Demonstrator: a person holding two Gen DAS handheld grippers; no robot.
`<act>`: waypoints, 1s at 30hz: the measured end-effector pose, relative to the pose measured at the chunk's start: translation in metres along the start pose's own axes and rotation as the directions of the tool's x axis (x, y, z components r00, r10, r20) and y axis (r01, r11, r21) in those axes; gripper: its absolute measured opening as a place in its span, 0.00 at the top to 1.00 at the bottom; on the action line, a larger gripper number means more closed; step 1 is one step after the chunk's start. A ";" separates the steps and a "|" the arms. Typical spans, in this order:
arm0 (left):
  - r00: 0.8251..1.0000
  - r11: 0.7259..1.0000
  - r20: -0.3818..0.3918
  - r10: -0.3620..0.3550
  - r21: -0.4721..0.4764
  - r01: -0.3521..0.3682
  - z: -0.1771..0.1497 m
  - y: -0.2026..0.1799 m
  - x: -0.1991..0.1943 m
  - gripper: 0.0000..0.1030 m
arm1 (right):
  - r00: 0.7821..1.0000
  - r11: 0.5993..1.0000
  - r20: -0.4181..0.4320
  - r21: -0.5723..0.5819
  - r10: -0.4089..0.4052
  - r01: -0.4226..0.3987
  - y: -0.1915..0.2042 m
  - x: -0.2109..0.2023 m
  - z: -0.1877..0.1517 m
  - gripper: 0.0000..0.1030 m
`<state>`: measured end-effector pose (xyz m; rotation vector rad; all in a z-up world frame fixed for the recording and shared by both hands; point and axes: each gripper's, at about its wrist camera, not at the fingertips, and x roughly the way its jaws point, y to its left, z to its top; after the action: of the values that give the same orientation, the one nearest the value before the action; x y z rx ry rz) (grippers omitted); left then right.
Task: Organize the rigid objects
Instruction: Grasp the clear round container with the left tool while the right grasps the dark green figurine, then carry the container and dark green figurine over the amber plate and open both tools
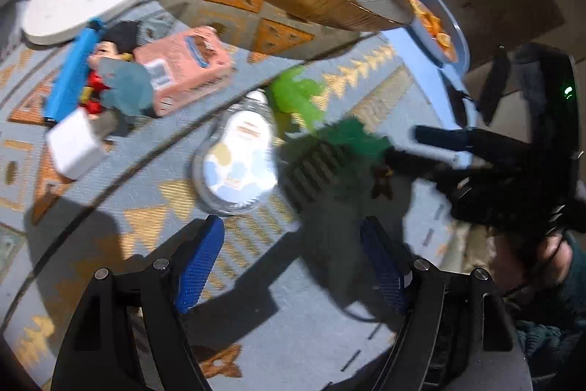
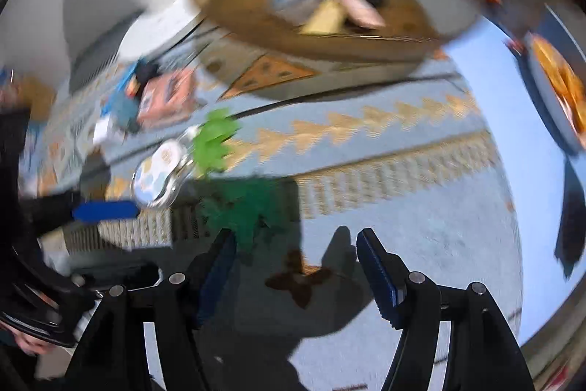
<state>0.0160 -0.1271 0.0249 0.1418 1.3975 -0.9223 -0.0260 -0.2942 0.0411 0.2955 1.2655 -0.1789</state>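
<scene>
Left gripper: jaws apart, empty, pointing down over the rug, just short of the clear blister pack. Right gripper: jaws apart, empty, above the dark green toy. Light green toy lies just beyond. Tray already holds items. Judged step: approach for pickup. Next move calls for lowering, closing on one piece, then carrying it to the tray.

Patterned blue rug, white lamp base
</scene>
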 end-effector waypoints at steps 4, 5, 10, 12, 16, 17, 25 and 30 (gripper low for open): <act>0.991 0.993 0.061 0.117 -0.006 -0.117 0.012 0.005 -0.009 0.27 | 0.999 1.000 0.038 -0.004 -0.017 0.017 -0.004 -0.014 0.005 0.36; 0.991 0.993 0.058 0.121 0.003 -0.121 0.015 0.006 -0.008 0.27 | 0.999 1.000 0.035 -0.010 0.003 -0.003 -0.002 -0.015 0.005 0.36; 0.976 0.972 0.039 0.215 0.090 -0.218 0.029 -0.004 0.017 0.28 | 0.998 0.996 -0.012 -0.067 0.063 -0.063 0.022 0.001 -0.002 0.36; 0.967 0.958 0.051 0.249 0.136 -0.253 0.032 -0.013 0.022 0.29 | 0.997 0.993 -0.024 -0.085 0.078 -0.080 0.029 0.005 -0.008 0.36; 0.943 0.924 0.089 0.322 0.188 -0.333 0.032 -0.024 0.025 0.57 | 0.995 0.992 -0.028 -0.076 0.099 -0.101 0.029 0.010 -0.013 0.36; 0.946 0.928 0.085 0.313 0.183 -0.324 0.031 -0.023 0.024 0.57 | 0.994 0.992 -0.026 -0.074 0.102 -0.104 0.030 0.012 -0.013 0.36; 0.952 0.952 0.092 0.291 0.072 -0.298 0.008 -0.002 -0.004 0.57 | 0.985 0.983 -0.013 -0.065 0.171 -0.171 0.028 0.013 -0.001 0.36; 0.948 0.952 0.105 0.302 0.013 -0.305 -0.009 0.004 -0.021 0.57 | 0.975 0.976 -0.032 -0.005 0.219 -0.219 0.029 0.031 0.010 0.50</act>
<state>0.0140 -0.1091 0.0395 0.3194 1.2261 -0.6836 0.0010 -0.2689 0.0176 0.4295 1.2548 0.0201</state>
